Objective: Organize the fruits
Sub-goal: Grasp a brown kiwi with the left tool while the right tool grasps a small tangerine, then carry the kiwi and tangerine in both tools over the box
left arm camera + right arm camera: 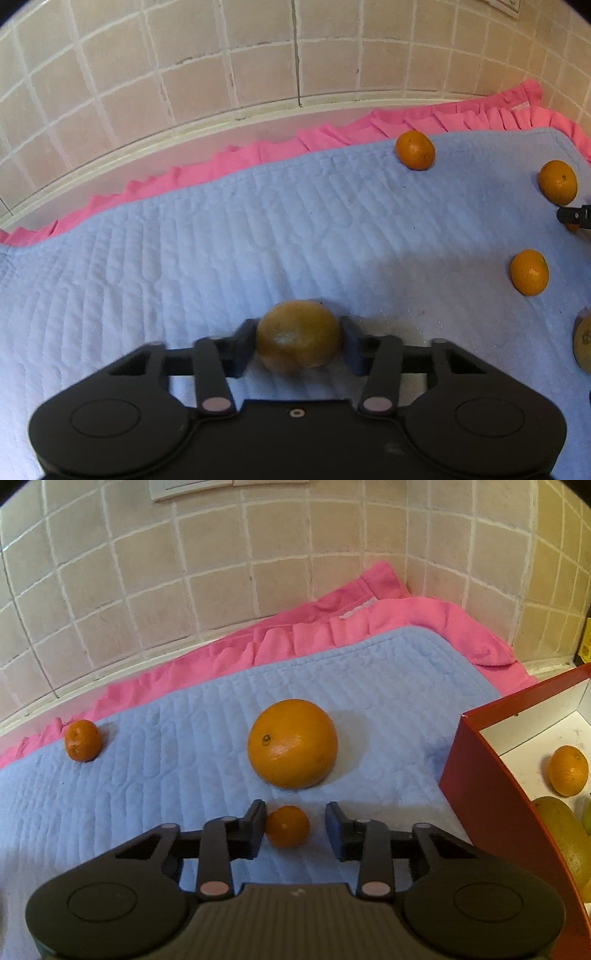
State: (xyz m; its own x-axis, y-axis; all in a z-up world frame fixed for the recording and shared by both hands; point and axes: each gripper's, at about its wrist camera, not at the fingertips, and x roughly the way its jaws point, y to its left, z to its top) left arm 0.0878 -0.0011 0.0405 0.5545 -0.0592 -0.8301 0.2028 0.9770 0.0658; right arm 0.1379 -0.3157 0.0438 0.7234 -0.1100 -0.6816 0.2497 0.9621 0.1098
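Held fruit: a dull, brownish-orange fruit (pixel 299 338) is sitting pinched between the left gripper (pixel 298 341) fingers, over the blue mat (pixel 221 240).
Small mandarin (pixel 287 826): lying on the mat between the right gripper (pixel 295 827) fingers, which are standing spread, one touching it.
Large orange (pixel 292 743): resting just beyond, stem showing.
Box: a red box (pixel 491 775) is holding more fruit at the right.
Surface: pink frilled cloth (pixel 295 627) under the mat.
Room: beige tiled wall (pixel 184 55).
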